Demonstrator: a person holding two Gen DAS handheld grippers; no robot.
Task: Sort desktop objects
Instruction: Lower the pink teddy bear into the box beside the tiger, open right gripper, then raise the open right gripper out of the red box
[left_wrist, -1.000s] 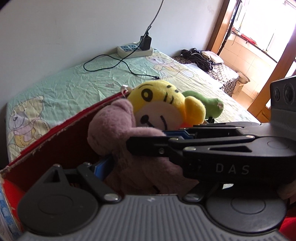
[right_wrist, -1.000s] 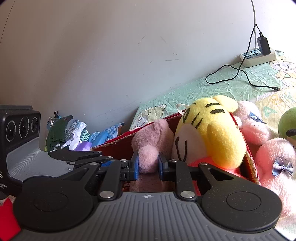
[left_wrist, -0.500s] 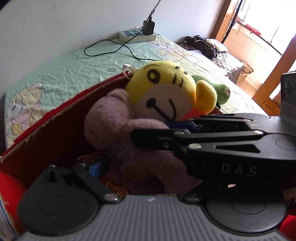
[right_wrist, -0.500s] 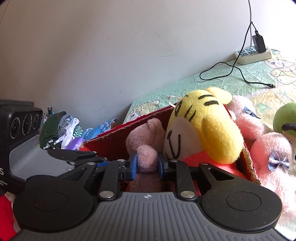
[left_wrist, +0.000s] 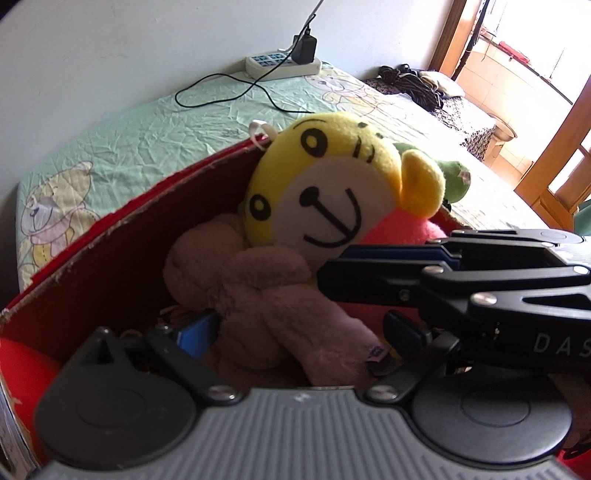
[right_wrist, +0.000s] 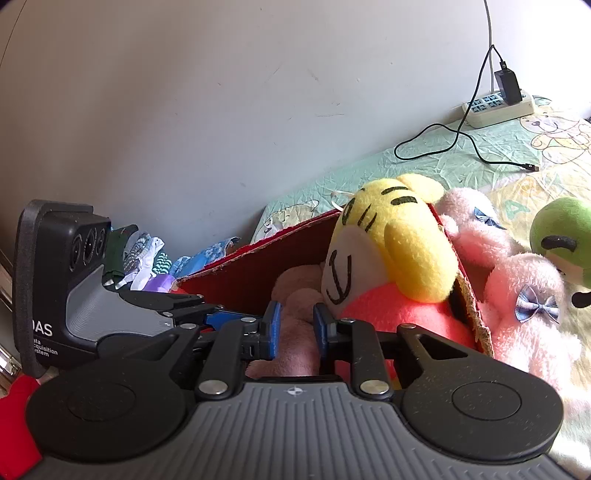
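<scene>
A mauve plush bear (left_wrist: 258, 280) lies low inside the red cardboard box (left_wrist: 129, 218), pressed against a yellow tiger plush (left_wrist: 332, 177) in a red shirt. In the left wrist view my left gripper (left_wrist: 299, 330) is open, its blue pads wide apart on either side of the bear's body. My right gripper (left_wrist: 328, 273) reaches in from the right. In the right wrist view the right gripper (right_wrist: 295, 328) is shut on a fold of the mauve bear (right_wrist: 295, 295), beside the tiger (right_wrist: 399, 240) and the box (right_wrist: 258, 254).
Pink bunny plushes (right_wrist: 524, 295) and a green frog plush (right_wrist: 561, 236) lie outside the box on the right. A power strip (left_wrist: 282, 66) with a black cable rests on the green sheet by the wall. Folded clothes (right_wrist: 147, 258) sit behind the box.
Both grippers have sunk into the box with the mauve bear, which now sits lower than the tiger's head. The left gripper's right pad has come into view.
</scene>
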